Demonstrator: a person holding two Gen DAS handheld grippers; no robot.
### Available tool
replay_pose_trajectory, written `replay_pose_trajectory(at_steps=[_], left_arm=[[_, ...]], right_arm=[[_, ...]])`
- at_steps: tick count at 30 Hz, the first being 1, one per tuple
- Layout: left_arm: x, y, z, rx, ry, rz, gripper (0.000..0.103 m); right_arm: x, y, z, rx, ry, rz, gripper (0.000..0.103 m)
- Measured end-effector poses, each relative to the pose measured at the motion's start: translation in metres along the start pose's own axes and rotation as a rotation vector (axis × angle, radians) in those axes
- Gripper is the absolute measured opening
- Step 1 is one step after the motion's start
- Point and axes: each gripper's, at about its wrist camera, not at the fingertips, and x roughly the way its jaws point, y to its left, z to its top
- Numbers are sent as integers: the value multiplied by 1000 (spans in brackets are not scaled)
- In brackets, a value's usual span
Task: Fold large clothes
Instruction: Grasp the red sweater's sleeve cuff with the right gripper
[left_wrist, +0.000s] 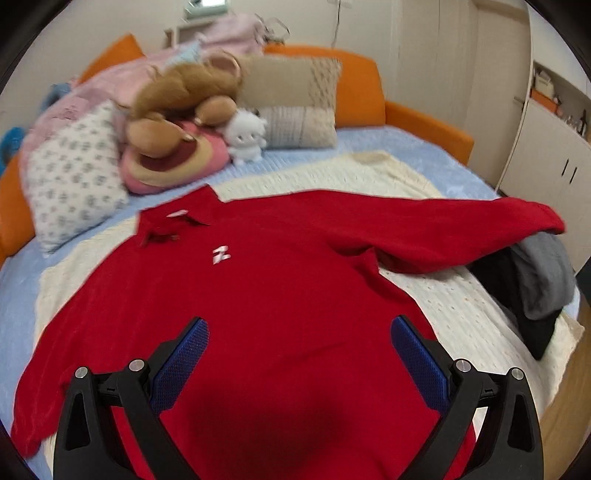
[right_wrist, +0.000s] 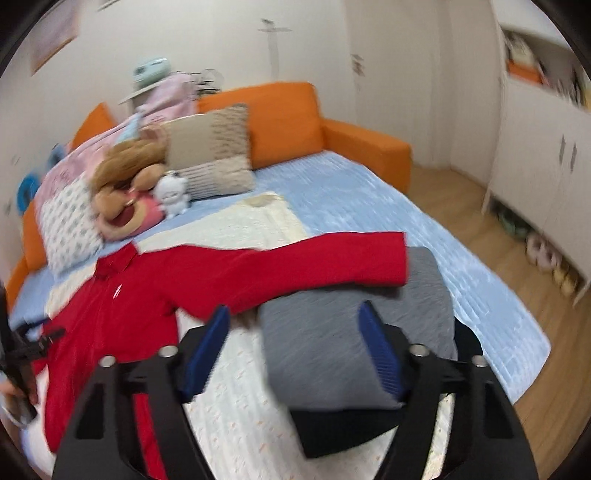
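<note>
Red shirt (left_wrist: 266, 280) lies flat on the bed (left_wrist: 424, 147), sleeve toward 3 o'clock; left gripper (left_wrist: 299, 365) and right gripper (right_wrist: 293, 350) gape wide, holding nothing.

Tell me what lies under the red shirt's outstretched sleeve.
The red shirt sleeve end rests on the folded grey garment, which sits on a black one. Nearer the body it lies on the cream blanket. Anything directly beneath the cuff is covered.

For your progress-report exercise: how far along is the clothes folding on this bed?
Done: a grey garment lies folded on a black one. In hand: nothing; left gripper and right gripper hang open. Left: the red sweater lies flat, unfolded, one sleeve reaching over the grey garment.
</note>
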Motion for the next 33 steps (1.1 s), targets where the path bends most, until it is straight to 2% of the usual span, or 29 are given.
replay_pose_trajectory(at_steps=[4, 8, 10, 12, 13, 14, 17, 19, 21, 24, 26, 28, 29, 31, 33], left_arm=[[62, -6, 41, 20, 46, -1, 100], [109, 4, 83, -36, 63, -94, 100], [135, 13, 108, -84, 66, -182, 100], [153, 22, 124, -126, 55, -225, 100], [164, 25, 133, -149, 52, -242, 100], [174, 29, 140, -173, 54, -260, 100], [209, 38, 156, -235, 67, -372, 100], [223, 40, 159, -250, 101, -369, 100], [247, 38, 162, -258, 167, -361, 100], [273, 38, 158, -314, 225, -405, 99], [281, 38, 156, -332, 211, -416, 89], [291, 38, 158, -346, 212, -425, 43], [297, 39, 156, -368, 221, -443, 37], [305, 43, 154, -410, 238, -482, 19], [317, 47, 153, -441, 248, -476, 12]], right_arm=[[37, -42, 37, 91, 47, -37, 65], [73, -81, 58, 220, 115, -32, 65], [88, -94, 62, 256, 150, -19, 61], [103, -104, 65, 270, 178, -25, 57], [109, -106, 66, 274, 190, -14, 49], [115, -107, 67, 281, 202, 2, 46], [129, -105, 66, 289, 237, 21, 42], [132, -101, 65, 273, 238, 38, 34], [133, -96, 64, 253, 236, 92, 27], [131, -89, 64, 252, 231, 137, 21], [124, -79, 68, 251, 221, 191, 11], [112, -65, 74, 230, 185, 240, 10], [102, -54, 78, 207, 150, 273, 10], [86, -31, 84, 153, 117, 312, 10], [70, -7, 89, 118, 91, 365, 9]])
